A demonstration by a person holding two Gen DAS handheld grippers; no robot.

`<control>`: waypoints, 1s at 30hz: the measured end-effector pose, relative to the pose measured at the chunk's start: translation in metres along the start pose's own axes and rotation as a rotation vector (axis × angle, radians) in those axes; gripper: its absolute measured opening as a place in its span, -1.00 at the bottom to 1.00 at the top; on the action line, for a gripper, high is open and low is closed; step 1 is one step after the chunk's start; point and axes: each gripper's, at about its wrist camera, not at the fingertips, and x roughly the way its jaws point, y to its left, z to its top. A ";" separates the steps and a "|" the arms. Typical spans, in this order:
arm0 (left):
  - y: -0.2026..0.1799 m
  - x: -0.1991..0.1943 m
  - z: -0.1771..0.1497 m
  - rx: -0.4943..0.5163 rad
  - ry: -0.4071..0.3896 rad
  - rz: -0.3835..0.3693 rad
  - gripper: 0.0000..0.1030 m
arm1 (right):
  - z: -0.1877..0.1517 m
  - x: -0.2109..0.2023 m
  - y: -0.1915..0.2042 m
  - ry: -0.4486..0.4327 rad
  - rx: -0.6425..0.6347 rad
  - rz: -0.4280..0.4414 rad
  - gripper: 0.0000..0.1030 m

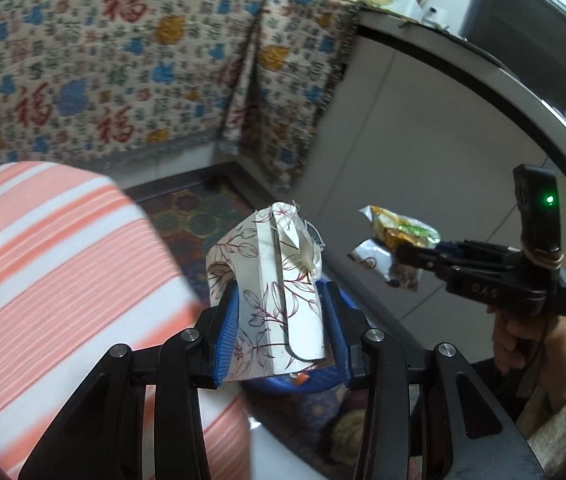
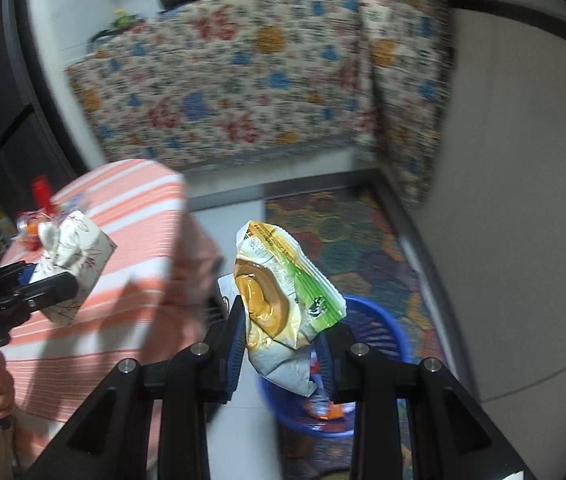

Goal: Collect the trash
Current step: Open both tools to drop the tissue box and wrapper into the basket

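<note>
Left wrist view: the striped orange-and-white tablecloth (image 1: 43,280) is seen to the left of the jaws.
Left gripper (image 1: 281,304): its jaws are clamped on a flattened floral paper box (image 1: 271,280), which is held upright between the blue pads (image 1: 229,328).
Blue basket (image 1: 283,386): its rim is glimpsed below the box, under the jaws.
Right gripper (image 1: 407,254): seen to the right of the left jaws, pinching a bundle of snack wrappers (image 1: 397,240).
Right wrist view: the floral box (image 2: 79,256) is seen far left of the jaws, over the striped cloth (image 2: 131,216).
Right jaws: clamped on the snack wrappers (image 2: 279,296), which stick up past the fingertips.
Basket (image 2: 379,332): located below and just beyond the jaws, on the patterned mat (image 2: 343,236).
</note>
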 end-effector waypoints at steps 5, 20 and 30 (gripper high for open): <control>-0.020 0.051 0.012 -0.010 0.046 -0.049 -0.19 | -0.007 0.020 -0.046 0.026 0.062 -0.072 -0.39; -0.029 0.131 0.018 -0.034 0.146 -0.101 -0.17 | -0.032 0.070 -0.100 0.102 0.124 -0.077 -0.38; -0.036 0.152 0.026 -0.036 0.140 -0.125 0.21 | -0.034 0.087 -0.111 0.096 0.111 -0.077 -0.30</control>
